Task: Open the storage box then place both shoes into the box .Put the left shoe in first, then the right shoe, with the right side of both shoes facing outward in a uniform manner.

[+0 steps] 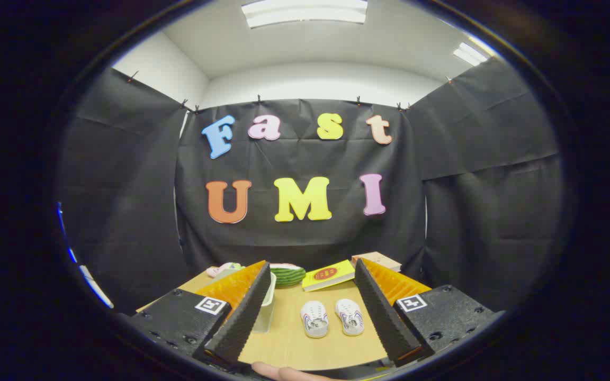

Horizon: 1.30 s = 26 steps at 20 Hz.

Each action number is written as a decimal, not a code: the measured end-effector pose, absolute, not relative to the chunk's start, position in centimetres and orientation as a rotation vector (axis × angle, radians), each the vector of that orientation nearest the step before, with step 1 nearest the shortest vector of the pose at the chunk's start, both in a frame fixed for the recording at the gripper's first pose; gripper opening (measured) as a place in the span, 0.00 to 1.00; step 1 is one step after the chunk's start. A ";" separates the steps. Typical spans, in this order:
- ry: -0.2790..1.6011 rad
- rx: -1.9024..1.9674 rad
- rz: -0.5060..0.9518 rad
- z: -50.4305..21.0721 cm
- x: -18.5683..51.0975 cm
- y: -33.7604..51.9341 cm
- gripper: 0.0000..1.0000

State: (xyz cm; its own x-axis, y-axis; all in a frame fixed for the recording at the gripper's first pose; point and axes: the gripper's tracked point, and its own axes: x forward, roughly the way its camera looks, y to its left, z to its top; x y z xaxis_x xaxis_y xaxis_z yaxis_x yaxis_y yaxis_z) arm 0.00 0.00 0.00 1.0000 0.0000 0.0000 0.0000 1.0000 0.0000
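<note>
Two small white shoes with striped sides stand side by side on the wooden table (284, 338), toes toward me: one shoe (314, 318) on the left and the other shoe (349, 316) on the right. Both lie between my fingers, a little ahead of them. A clear plastic storage box (266, 307) stands just behind my left finger (241, 312), partly hidden by it. My gripper (311, 272) is open wide, held above the table with nothing between its fingers.
At the back of the table lie a green striped watermelon slice (288, 275), a yellow book (329, 275), a tan box (378, 260) and a pink object (222, 270). A fingertip (276, 372) of a hand shows below the gripper. Black cloth walls close the booth.
</note>
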 end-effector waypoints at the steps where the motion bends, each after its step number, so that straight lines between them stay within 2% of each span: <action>1: -0.002 -0.001 0.006 0.0 0.0 0.1 1.00; 12: 0.060 0.017 -0.010 -3.0 2.1 -1.4 1.00; 22: 0.112 0.047 0.020 -3.0 8.9 -1.7 1.00; 26: 0.227 0.118 0.091 -5.9 12.5 -0.7 1.00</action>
State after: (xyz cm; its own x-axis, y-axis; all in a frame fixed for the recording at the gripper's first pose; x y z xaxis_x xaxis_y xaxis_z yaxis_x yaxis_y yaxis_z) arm 12.49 -0.65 -5.91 0.9703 0.1030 -0.2190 -0.0764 0.9890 0.1265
